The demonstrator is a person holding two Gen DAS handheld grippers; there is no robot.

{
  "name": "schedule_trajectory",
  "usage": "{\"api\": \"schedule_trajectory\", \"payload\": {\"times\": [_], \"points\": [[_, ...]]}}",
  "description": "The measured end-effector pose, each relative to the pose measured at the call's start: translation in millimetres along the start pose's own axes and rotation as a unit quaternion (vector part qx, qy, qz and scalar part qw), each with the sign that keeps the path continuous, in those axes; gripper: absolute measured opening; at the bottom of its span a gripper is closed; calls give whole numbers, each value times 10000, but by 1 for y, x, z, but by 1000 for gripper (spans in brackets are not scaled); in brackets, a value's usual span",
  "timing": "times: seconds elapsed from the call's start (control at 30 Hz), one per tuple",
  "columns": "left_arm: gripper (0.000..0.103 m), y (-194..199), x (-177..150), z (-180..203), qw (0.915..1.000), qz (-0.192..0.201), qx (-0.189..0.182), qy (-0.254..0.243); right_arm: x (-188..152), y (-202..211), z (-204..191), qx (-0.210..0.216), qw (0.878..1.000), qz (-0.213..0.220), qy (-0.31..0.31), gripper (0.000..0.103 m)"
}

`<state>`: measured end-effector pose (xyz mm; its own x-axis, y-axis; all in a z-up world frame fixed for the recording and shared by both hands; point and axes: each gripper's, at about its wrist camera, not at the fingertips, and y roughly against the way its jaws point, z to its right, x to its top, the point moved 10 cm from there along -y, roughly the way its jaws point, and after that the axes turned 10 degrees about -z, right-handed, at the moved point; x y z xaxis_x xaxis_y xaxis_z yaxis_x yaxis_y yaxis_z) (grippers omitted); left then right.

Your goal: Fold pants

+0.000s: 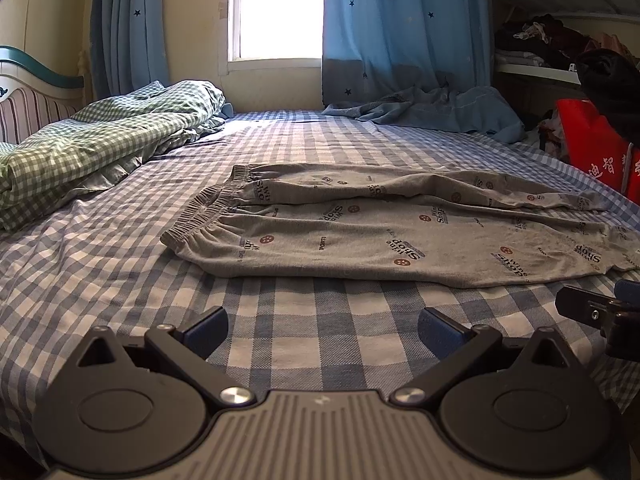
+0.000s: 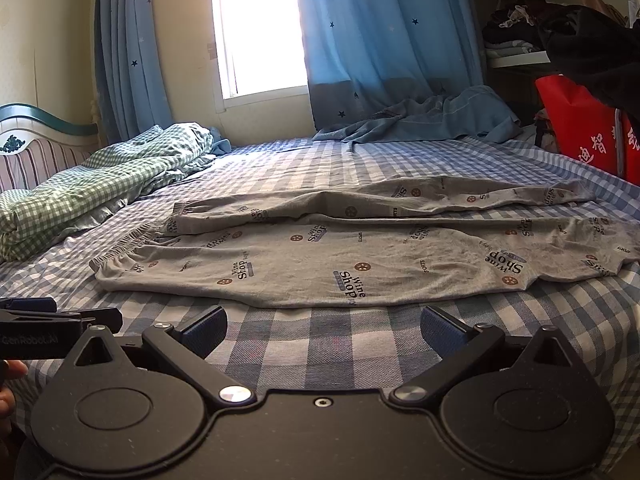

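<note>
The left gripper (image 1: 322, 330) hovers low over the blue checked sheet (image 1: 120, 248) with its blue pads spread wide and nothing between them; ahead of it and a little to its left lies the gathered elastic waistband (image 1: 192, 226) of the grey printed pants (image 1: 380, 236), which stretch crosswise on the bed. The pants lie flat, apart from both claws, one leg laid over or alongside the other — from these views it cannot be told for sure whether the lengthwise fold is already made, though the two layers running side by side suggest it is. The right gripper (image 2: 324, 328) is likewise wide and empty, with the near edge of the pants just beyond its tips and the leg cuffs (image 2: 608, 256) well off to its right, close to the edge of the bed. Each claw shows at the margin of the other's view, so the two sit side by side near the front of the bed. Beyond the pants, far from either claw, a green checked quilt (image 1: 80, 148) is bunched at the left and a blue cloth (image 1: 440, 110) lies under the curtains. The step in hand looks like the reach before a grasp — nothing is pinched yet. The next move probably calls for the left claw to go forward and leftward to the waistband and the right one rightward to the cuffs, each closing on both layers so that one end can be carried over to the other.
</note>
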<state>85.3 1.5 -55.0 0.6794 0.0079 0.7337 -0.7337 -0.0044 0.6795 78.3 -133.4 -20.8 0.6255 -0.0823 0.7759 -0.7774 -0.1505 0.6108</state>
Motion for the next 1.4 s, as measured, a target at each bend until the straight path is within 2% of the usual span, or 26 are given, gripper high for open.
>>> {"api": "schedule_trajectory", "payload": {"times": [1.07,1.4], "points": [[103,0,2,-1,10000,-5,3,-15,1,0,0,-3,10000,-4,7,102],[103,-2,3,-1,10000,-39,18,-40,0,-5,12,2,10000,3,8,102]]}}
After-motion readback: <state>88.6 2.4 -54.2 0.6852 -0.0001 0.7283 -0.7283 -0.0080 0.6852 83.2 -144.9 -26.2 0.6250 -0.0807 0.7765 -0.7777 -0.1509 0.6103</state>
